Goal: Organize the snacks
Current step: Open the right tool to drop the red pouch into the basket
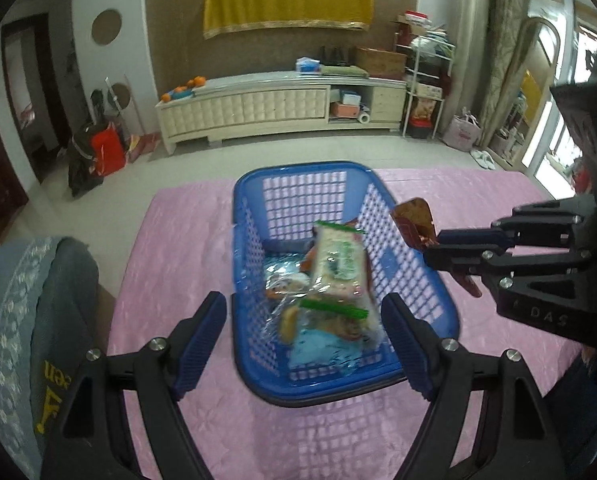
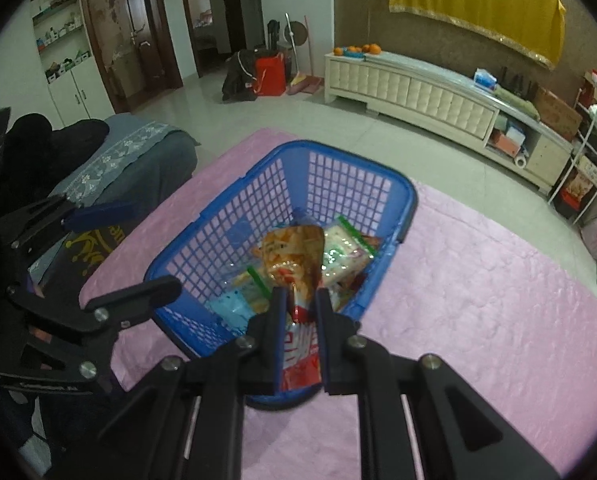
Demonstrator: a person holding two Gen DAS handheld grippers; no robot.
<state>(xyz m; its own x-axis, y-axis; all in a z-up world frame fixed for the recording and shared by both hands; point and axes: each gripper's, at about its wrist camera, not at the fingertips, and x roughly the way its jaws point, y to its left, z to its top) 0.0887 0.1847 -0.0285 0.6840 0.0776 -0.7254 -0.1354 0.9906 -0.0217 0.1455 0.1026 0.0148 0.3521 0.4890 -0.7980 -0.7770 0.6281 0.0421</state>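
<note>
A blue lattice basket [image 1: 298, 168] [image 2: 338, 156] stands on the pink tablecloth [image 1: 186, 248] [image 2: 478, 280]. In it lie several snack packets, among them a green-topped one [image 1: 338, 264] [image 2: 342, 252] and a light blue one [image 1: 318, 344] [image 2: 230, 304]. My right gripper [image 2: 298, 296] [image 1: 432, 248] is shut on an orange and red snack packet [image 2: 294, 256] [image 1: 414, 220], held in the air over the basket's right rim. My left gripper [image 1: 304, 340] [image 2: 154, 246] is open and holds nothing. It hovers over the basket's near left end.
A grey seat with a lace cover [image 1: 26, 320] [image 2: 138, 148] stands against the table's left side. Beyond the table's far edge are tiled floor [image 1: 298, 148] and a long cream cabinet [image 1: 282, 104] [image 2: 418, 92]. A rack of boxes [image 1: 426, 80] stands at the back right.
</note>
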